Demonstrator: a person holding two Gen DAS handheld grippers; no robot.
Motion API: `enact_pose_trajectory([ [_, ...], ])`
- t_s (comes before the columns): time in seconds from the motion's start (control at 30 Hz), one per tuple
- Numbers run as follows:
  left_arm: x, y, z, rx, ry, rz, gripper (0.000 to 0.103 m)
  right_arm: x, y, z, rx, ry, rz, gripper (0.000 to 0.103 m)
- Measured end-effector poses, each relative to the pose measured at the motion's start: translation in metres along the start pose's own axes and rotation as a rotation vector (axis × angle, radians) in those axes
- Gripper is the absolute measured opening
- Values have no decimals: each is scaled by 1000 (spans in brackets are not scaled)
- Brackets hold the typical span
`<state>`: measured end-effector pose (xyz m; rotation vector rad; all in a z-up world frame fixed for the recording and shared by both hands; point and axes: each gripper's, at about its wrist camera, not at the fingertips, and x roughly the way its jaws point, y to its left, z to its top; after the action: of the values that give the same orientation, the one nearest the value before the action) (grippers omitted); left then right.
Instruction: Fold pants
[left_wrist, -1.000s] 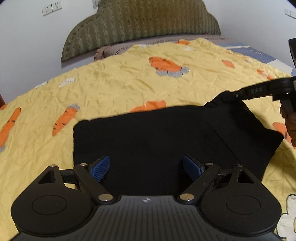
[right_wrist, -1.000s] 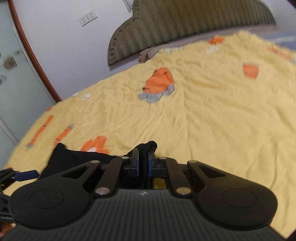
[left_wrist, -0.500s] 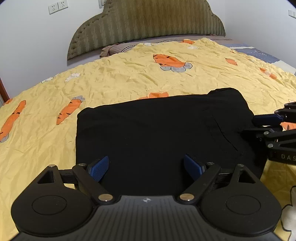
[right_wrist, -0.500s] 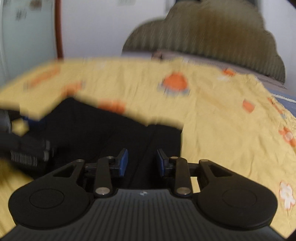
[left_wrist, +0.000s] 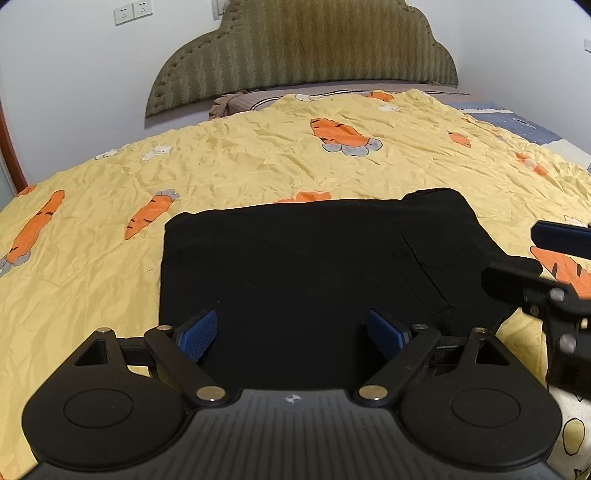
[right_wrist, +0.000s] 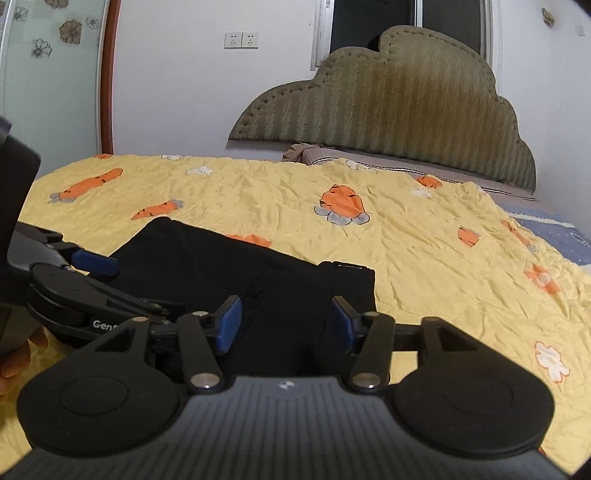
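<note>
Left wrist view: wide yellow wrinkled bedspread with orange carrot print (left_wrist: 240, 173) fills most of the frame, running from 9 o'clock to 3 o'clock. Olive-green scalloped padded headboard (left_wrist: 306, 51) against the white wall at 12 o'clock. Folded black fabric pants (left_wrist: 295, 266) lie flat on the bedspread at centre, a rough rectangle with a small bump of cloth at its 1 o'clock corner and a seam line toward 3 o'clock. Black two-finger left gripper with blue pads (left_wrist: 291, 334) at 6 o'clock, over the near edge of the pants, jaws spread wide, nothing pinched between them. Black two-finger right gripper with blue pads (left_wrist: 546, 258) comes in at 3 o'clock, just off the right edge of the pants. White double wall socket (left_wrist: 133, 11) at 11 o'clock.

Right wrist view: same bedspread (right_wrist: 424, 251) from 9 to 3 o'clock, headboard (right_wrist: 399, 103) at 1 o'clock, frosted flower-patterned glass door with a brown frame (right_wrist: 55, 74) at 10 o'clock. Pants (right_wrist: 207, 258) at centre-left, their corner showing between the right gripper's (right_wrist: 284, 319) fingers; the jaws are opening, pads clear of the cloth, fabric released. Left gripper (right_wrist: 92, 280) at 9 o'clock beside the pants. Part of a person's hand (right_wrist: 18, 354) at 8 o'clock, blurred. Wall socket (right_wrist: 242, 40) at 11 o'clock.
</note>
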<state>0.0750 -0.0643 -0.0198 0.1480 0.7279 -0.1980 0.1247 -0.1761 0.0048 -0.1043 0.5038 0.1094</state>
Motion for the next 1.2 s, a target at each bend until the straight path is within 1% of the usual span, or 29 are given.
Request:
enact_pose_trajectory([
  [0.1, -6, 2, -2, -24, -4, 15, 89, -8, 6, -2, 4, -5, 0, 64],
  [0.17, -10, 2, -4, -34, -1, 22, 89, -14, 13, -5, -3, -12, 0, 75],
  [0.23, -13, 3, -7, -41, 5, 38, 89, -19, 21, -8, -20, -16, 0, 79],
  [0.3, -17, 4, -12, -49, 9, 49, 89, -23, 28, -12, -35, -13, -14, 81],
  [0.43, -24, 9, -20, -81, 16, 42, 89, -32, 33, -19, -46, -3, -25, 91],
  [0.57, -32, 11, -27, -100, 20, 41, 90, -43, 36, -26, -39, -1, -17, 98],
  [0.67, -39, 11, -32, -99, 18, 47, 92, -49, 39, -30, -46, -1, -33, 103],
  [0.97, -51, 15, -48, -120, 29, 49, 93, -65, 46, -39, -45, 3, -28, 103],
  [1.07, -55, 16, -54, -108, 11, 67, 93, -67, 50, -42, -56, 8, -27, 103],
  [1.2, -60, 14, -58, -65, -27, 106, 93, -68, 54, -45, -78, 7, -20, 103],
])
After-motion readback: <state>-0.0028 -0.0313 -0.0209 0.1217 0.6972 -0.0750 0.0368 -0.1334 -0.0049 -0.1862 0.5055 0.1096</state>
